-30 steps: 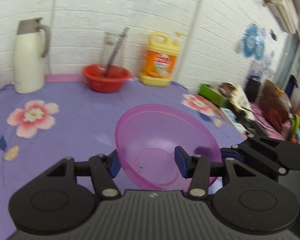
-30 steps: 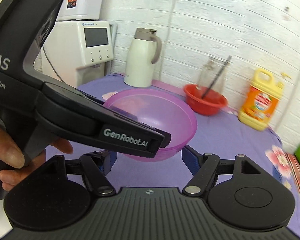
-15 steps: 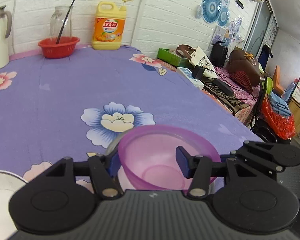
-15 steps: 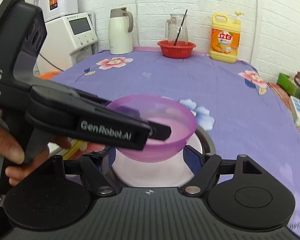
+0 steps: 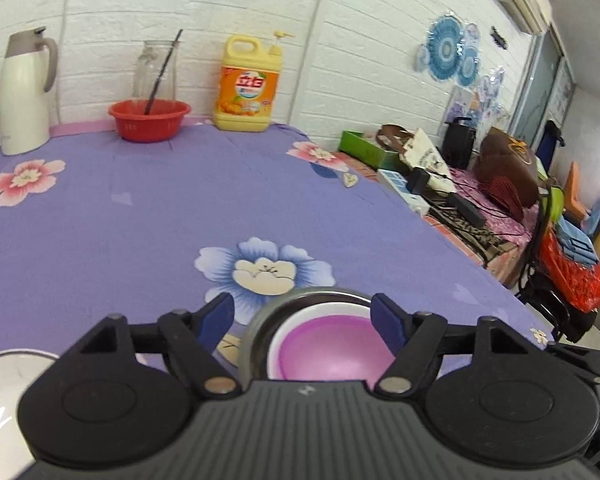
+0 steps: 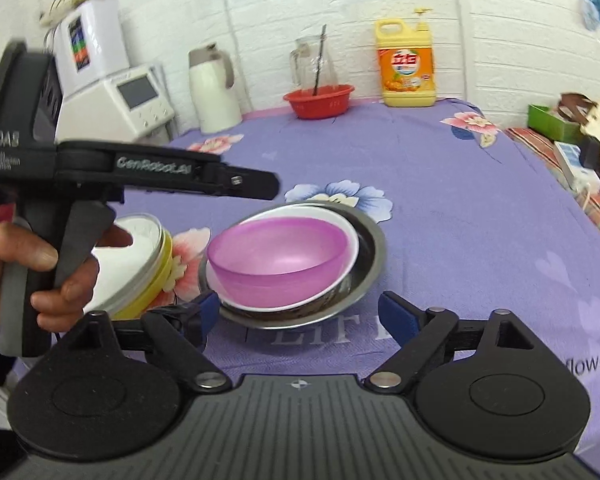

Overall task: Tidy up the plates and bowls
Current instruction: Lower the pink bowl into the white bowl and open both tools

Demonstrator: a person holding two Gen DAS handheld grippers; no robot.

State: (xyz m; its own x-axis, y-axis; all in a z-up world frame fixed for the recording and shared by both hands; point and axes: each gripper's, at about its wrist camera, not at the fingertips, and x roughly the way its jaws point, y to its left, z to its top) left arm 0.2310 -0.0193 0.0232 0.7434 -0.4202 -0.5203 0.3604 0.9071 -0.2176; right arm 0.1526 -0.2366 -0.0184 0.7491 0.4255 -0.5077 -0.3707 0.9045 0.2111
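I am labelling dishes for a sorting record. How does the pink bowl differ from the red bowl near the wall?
The pink bowl is translucent and sits nested in a white bowl inside a metal bowl, tilted; the red bowl is opaque and stands level on the purple cloth. The pink bowl is empty; a glass pitcher holding a dark rod appears to stand in the red one. Both are round and look like plastic, and no gripper touches either.
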